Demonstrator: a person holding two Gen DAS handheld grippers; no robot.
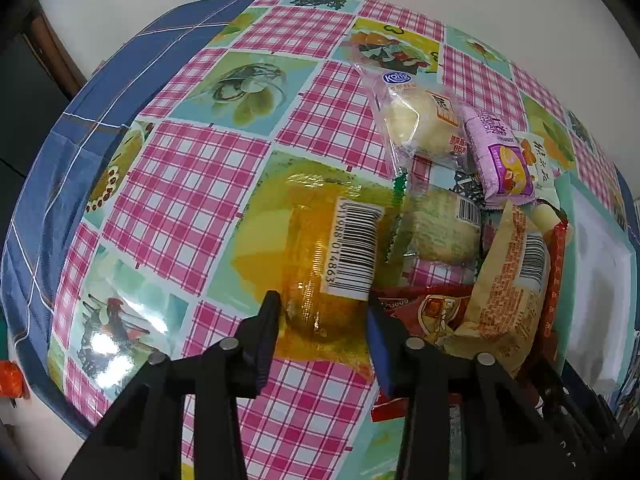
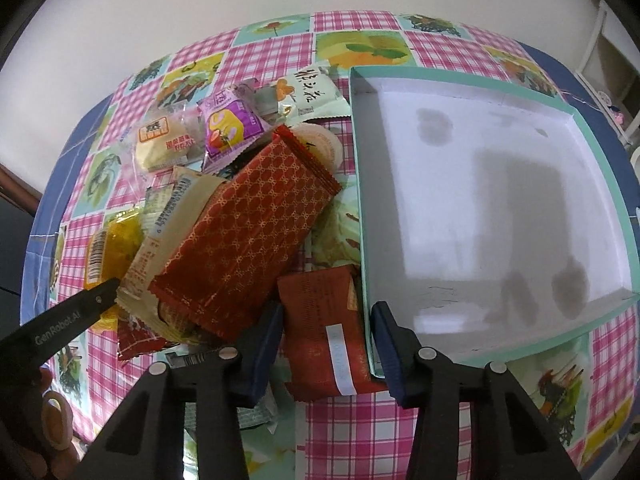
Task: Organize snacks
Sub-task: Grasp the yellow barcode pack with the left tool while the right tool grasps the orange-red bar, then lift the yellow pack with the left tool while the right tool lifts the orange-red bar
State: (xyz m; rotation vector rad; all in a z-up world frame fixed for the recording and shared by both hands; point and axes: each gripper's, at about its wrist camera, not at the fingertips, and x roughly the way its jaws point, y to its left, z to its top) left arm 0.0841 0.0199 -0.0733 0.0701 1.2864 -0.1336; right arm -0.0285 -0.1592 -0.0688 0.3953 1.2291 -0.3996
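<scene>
Two grips are set at once, so what matters is which way each packet lies from the box. Our left gripper is clamped across the near end of the yellow jelly packet, whose long axis runs straight away from us; it lies at the left edge of the snack pile on the table, the farthest snack from the box. Our right gripper has its jaws against both sides of the small red packet, which lies lengthwise along the fingers and just beside the near left corner of the empty teal box. We judge the right hand has the short carry rightward over the wall, the left a long one across the pile.
</scene>
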